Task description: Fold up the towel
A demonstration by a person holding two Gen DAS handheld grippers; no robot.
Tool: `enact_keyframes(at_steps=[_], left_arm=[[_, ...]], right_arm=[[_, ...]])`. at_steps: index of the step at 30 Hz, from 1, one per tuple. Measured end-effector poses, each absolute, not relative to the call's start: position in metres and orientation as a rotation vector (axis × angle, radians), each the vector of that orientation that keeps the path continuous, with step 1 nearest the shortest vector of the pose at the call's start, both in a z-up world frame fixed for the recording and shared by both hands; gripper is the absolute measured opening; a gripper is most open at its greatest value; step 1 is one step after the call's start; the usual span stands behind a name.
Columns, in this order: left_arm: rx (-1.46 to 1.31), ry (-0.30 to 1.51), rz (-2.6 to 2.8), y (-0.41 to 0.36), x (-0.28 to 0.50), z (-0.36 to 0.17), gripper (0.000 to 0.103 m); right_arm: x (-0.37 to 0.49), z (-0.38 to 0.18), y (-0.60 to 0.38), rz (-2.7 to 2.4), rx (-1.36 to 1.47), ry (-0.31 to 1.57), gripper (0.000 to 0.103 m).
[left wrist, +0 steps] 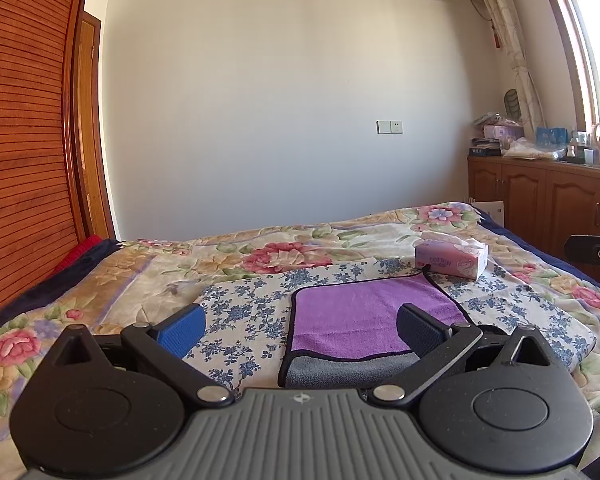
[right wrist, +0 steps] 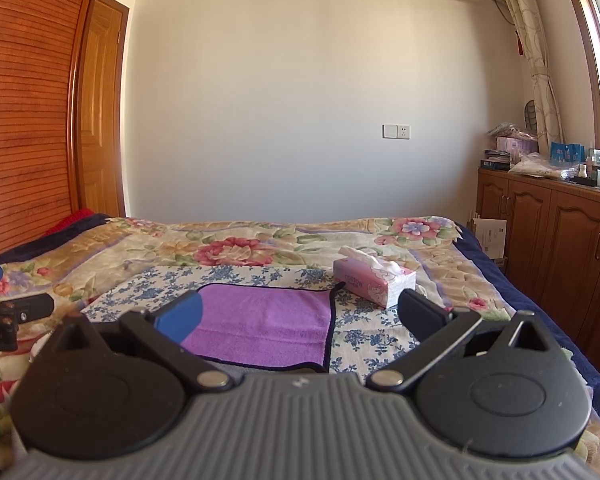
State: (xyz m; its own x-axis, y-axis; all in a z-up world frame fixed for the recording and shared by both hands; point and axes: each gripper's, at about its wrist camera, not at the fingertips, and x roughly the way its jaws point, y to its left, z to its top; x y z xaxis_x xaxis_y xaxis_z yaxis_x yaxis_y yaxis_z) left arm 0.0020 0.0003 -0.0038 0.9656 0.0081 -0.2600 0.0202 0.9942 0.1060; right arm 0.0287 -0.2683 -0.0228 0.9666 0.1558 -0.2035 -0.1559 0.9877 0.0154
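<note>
A purple towel (left wrist: 360,312) with a dark hem lies on a blue-flowered cloth (left wrist: 244,312) on the bed; its purple layer is folded over a grey side showing along the near edge. My left gripper (left wrist: 300,328) is open and empty, held above the towel's near left part. The towel also shows in the right wrist view (right wrist: 268,320). My right gripper (right wrist: 300,316) is open and empty, above the towel's near right part. The left gripper's body (right wrist: 16,316) shows at the left edge of the right wrist view.
A pink tissue box (left wrist: 452,258) stands on the bed beyond the towel's far right corner, also in the right wrist view (right wrist: 374,280). A floral quilt (left wrist: 140,268) covers the bed. A wooden headboard (left wrist: 20,160) is at left, wooden cabinets (right wrist: 560,232) at right.
</note>
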Motion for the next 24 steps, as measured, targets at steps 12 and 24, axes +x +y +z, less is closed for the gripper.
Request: enact_keyframes(at_steps=[12, 24], left_arm=[[0.107, 0.265, -0.006, 0.0016, 0.0031, -0.0032, 0.103], [0.105, 0.265, -0.005, 0.0034, 0.0016, -0.0047, 0.103]], right_arm=[[0.0293, -0.0227, -0.2694, 0.158, -0.001, 0.205, 0.103], [0.0313, -0.0247, -0.2685, 0.158, -0.003, 0.205, 0.103]])
